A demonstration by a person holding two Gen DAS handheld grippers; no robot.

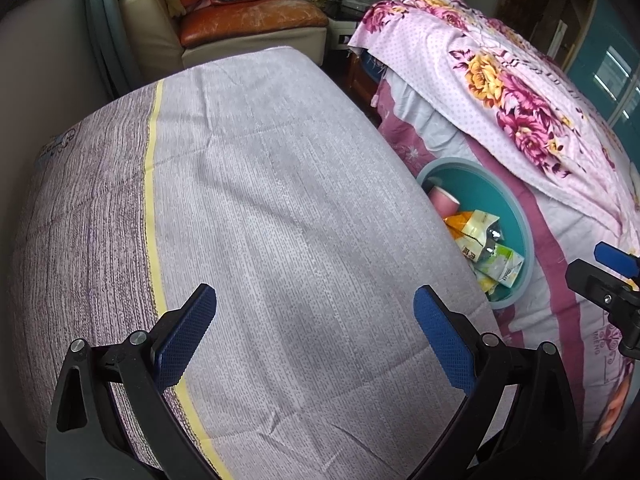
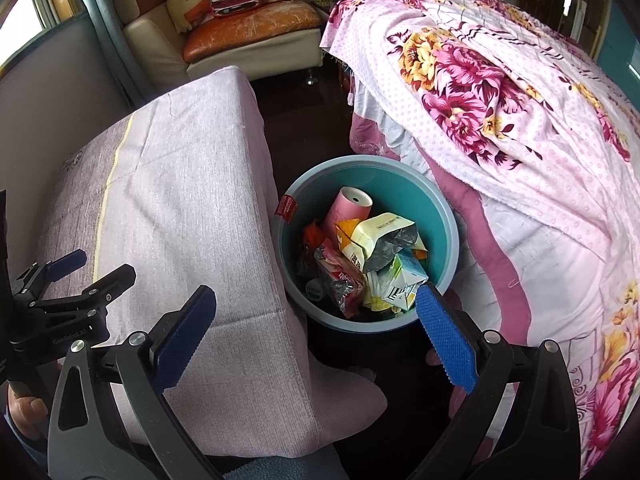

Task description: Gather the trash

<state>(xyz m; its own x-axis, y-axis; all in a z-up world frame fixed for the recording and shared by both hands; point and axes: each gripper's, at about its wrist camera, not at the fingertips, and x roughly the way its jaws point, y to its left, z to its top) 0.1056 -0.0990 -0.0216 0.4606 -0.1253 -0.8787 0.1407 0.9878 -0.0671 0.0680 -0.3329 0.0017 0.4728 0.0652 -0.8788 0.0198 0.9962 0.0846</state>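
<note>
A teal bin stands on the dark floor between a cloth-covered table and a bed. It holds a pink paper cup, crumpled snack wrappers and a small carton. In the left wrist view the bin is partly hidden behind the table edge. My right gripper is open and empty, above the bin's near rim. My left gripper is open and empty over the table's lilac cloth. It also shows in the right wrist view at the left.
A bed with a floral pink quilt fills the right side. A cream armchair with cushions and a printed bag stands at the back. The gap between table and bed is narrow.
</note>
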